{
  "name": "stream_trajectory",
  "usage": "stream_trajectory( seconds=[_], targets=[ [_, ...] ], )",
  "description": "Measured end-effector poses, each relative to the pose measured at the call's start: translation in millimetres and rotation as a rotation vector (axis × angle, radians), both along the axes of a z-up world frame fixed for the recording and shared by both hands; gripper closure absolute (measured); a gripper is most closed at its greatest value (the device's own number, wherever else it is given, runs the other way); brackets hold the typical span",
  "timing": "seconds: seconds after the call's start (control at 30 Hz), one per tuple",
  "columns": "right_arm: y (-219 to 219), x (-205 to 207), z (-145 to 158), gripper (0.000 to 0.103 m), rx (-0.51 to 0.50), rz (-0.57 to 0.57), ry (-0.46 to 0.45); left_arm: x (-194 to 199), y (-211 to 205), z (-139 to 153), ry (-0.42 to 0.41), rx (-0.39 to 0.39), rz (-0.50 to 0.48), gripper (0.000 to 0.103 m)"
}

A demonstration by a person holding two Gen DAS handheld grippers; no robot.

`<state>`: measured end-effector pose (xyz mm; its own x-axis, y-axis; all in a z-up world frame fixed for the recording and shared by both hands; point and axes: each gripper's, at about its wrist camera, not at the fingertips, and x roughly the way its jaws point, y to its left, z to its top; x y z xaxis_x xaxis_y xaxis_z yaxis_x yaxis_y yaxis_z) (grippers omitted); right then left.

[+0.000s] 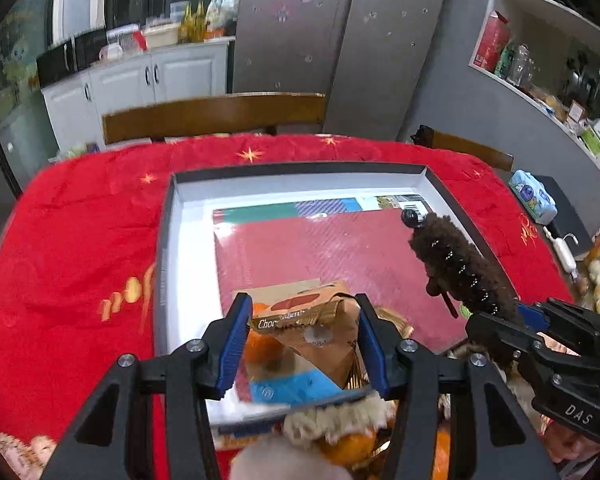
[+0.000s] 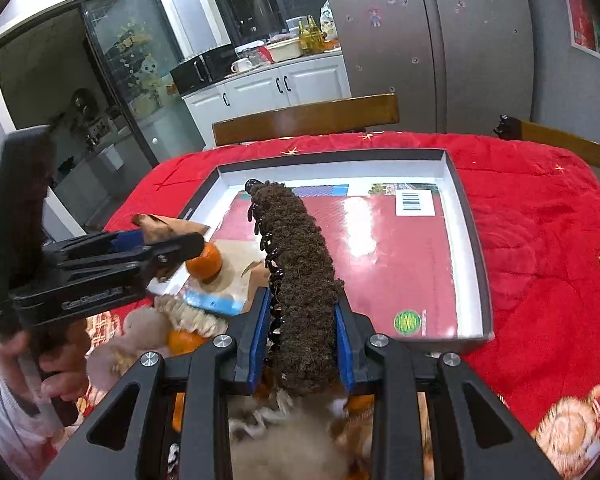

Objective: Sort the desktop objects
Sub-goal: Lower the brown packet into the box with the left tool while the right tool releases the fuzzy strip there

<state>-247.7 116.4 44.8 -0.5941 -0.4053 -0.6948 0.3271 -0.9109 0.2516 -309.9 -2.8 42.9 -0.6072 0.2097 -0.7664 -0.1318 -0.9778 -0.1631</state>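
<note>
Left wrist view: left gripper [image 1: 300, 344] has its jaws clenched on a brown chocolate packet [image 1: 320, 328], carried above the near edge of the shallow box [image 1: 300, 168] that sits on the red-clothed counter [image 1: 80, 240]. A tangerine [image 1: 260, 344] shows just behind the packet, on the red book [image 1: 320, 248] that lies flat across the box floor. Right gripper [image 1: 528, 314] enters from the right, its jaws grasping a fuzzy brown hair claw [image 1: 456, 264] that sticks out over the right part of the box. Near side, under both grippers: a heap of pale plush [image 1: 332, 420] and more tangerines, blurred, not in the box. A blue tissue pack [image 1: 534, 198] lies far right on the counter. Right wrist view: right gripper [image 2: 302, 340], jaws tight on the hair claw [image 2: 300, 272], the black teeth along its left side visible; the claw points toward the far rim of the box [image 2: 472, 248]. Left gripper [image 2: 164, 248] is seen side-on at the left with the packet [image 2: 160, 228] between its jaws, a tangerine [image 2: 206, 260] just beside its tip; a hand [image 2: 40, 360] grips its handle. Progress, as I judge it: partly done. Book and one tangerine are already in the box; packet and claw are in hand over it, not yet set down; the plush and remaining tangerines on the near counter are left to sort.
</note>
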Motion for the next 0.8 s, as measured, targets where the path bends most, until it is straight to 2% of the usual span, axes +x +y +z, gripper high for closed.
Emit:
stream_trajectory(
  seconds=[0.13,0.27,0.4,0.53,0.7,0.8],
  targets=[
    [-5,-14,-2,0.074,0.017,0.011,0.007,-9,5,-13,-0.009,-0.013,-0.014,0.050],
    [-10,-26,-7,0.074,0.026,0.019,-0.004,-13,7,-12,-0.002,-0.037,-0.023,0.050],
    [-14,-33,-15,0.074,0.033,0.021,-0.028,-21,7,-21,-0.034,-0.080,-0.009,0.050],
    [-15,-37,-20,0.074,0.026,0.028,-0.072,-26,14,-26,-0.037,-0.117,-0.052,0.050],
    [-16,-41,-26,0.074,0.050,0.005,-0.098,-23,36,-29,-0.011,-0.194,-0.156,0.050],
    [-16,-44,-30,0.074,0.045,-0.003,-0.113,-22,40,-30,0.002,-0.221,-0.158,0.050]
  ],
)
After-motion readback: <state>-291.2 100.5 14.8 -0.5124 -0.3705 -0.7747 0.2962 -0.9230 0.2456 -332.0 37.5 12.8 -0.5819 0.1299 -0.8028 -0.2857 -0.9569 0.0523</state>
